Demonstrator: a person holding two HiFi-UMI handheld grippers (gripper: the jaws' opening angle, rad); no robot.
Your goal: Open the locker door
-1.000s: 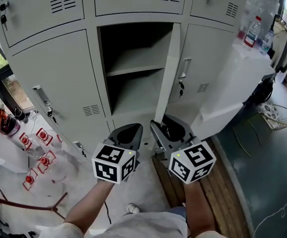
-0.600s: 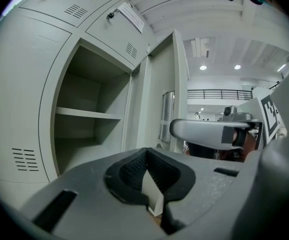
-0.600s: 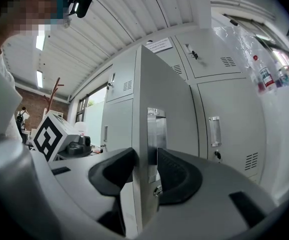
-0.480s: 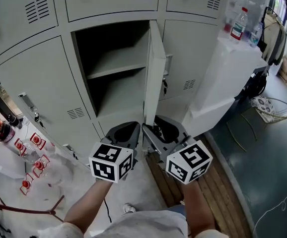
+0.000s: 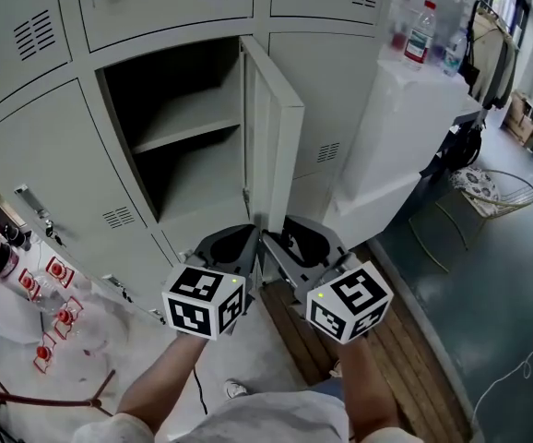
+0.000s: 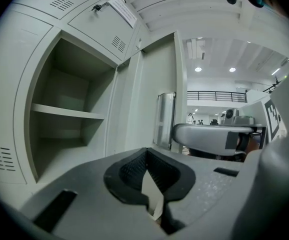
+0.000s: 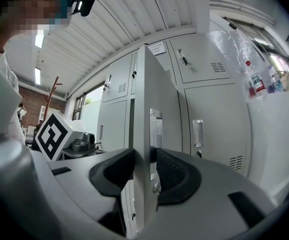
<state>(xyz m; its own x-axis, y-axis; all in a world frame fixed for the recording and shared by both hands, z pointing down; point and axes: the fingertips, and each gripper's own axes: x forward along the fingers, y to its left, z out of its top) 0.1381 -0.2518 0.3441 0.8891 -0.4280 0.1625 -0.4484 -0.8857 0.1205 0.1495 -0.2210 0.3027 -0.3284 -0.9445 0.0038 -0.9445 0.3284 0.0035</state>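
The right gripper [image 5: 290,238], its jaws just closing, pinched the upright free edge of the locker door [image 5: 276,146] straight ahead; the left gripper [image 5: 230,245], just beside, was pressed together, empty.

The locker door [image 5: 272,150] is a tall, plain panel of pale grey metal. It stands open, hung on the right edge of its compartment [image 5: 170,109] in the middle row of the locker bank and swung out roughly square to the locker front, upright, its free edge nearest the camera. Seen edge-on in the right gripper view, the door [image 7: 142,99] carries a recessed metal handle [image 7: 156,129] on its outer face, with a small round lock [image 7: 156,187] just below. The compartment lies bare – one shelf [image 5: 188,123] crosses it at mid-height.
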